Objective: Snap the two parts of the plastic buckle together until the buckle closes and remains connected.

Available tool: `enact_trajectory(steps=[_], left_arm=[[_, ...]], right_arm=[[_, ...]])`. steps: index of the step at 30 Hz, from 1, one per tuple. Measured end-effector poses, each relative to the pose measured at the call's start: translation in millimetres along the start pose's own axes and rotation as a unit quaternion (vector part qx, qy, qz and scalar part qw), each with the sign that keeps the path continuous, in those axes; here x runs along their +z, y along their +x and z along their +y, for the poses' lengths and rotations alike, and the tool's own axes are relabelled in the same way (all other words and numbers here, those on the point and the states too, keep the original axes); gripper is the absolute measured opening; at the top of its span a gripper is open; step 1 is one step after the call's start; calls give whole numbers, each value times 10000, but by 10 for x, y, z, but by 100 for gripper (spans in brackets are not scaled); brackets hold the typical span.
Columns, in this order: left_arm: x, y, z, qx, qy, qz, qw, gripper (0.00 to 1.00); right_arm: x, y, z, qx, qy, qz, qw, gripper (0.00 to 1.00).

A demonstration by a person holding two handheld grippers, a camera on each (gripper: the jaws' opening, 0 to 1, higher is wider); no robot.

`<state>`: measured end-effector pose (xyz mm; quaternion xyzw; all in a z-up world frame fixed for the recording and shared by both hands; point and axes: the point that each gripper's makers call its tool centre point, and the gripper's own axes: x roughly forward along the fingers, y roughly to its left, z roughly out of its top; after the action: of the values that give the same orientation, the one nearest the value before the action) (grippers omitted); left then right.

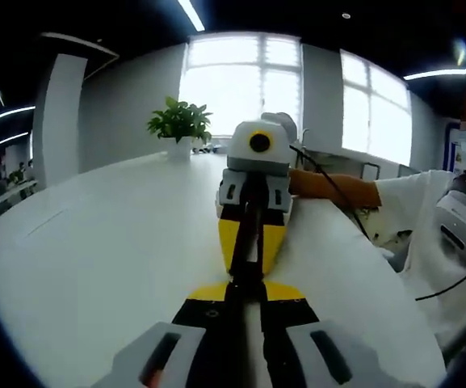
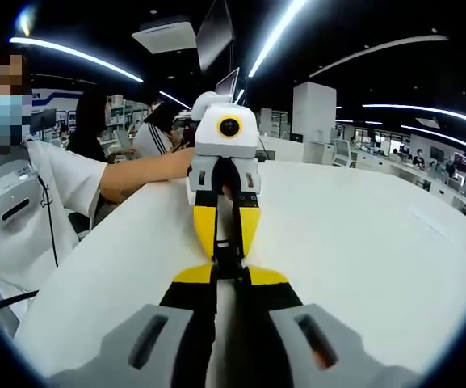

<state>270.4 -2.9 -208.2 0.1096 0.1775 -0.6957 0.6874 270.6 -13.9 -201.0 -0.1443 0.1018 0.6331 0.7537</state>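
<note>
The black plastic buckle [image 1: 244,273] [image 2: 228,260] hangs a little above the white table [image 1: 95,242] [image 2: 362,242], pinched between two grippers that face each other tip to tip. My left gripper [image 1: 246,291] [image 2: 227,249] is shut on one end of it. My right gripper [image 1: 250,260] [image 2: 230,280] is shut on the other end. The black piece runs without a visible gap from one pair of yellow-tipped jaws to the other. The jaws hide the join, so I cannot tell whether the two parts are latched.
A person in a white shirt [image 1: 426,210] [image 2: 47,194] stands at the table's edge, one forearm [image 1: 329,187] [image 2: 144,174] stretched along it. A potted plant [image 1: 181,125] stands at the table's far side by the windows. Other people [image 2: 95,121] sit at desks behind.
</note>
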Motion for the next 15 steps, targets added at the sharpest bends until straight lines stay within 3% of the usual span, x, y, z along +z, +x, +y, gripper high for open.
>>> enact_trajectory(steps=[7, 11, 15], left_arm=[[2, -10, 10, 56, 85, -28, 9999, 12], [3, -12, 2, 74, 102, -26, 9999, 19], [-5, -22, 1, 106, 127, -9, 9999, 20]], right_arm=[[5, 32, 78, -29, 4, 6, 10000, 12], [7, 50, 110, -48, 7, 9, 10000, 13], [7, 55, 88, -66, 6, 10, 10000, 13]])
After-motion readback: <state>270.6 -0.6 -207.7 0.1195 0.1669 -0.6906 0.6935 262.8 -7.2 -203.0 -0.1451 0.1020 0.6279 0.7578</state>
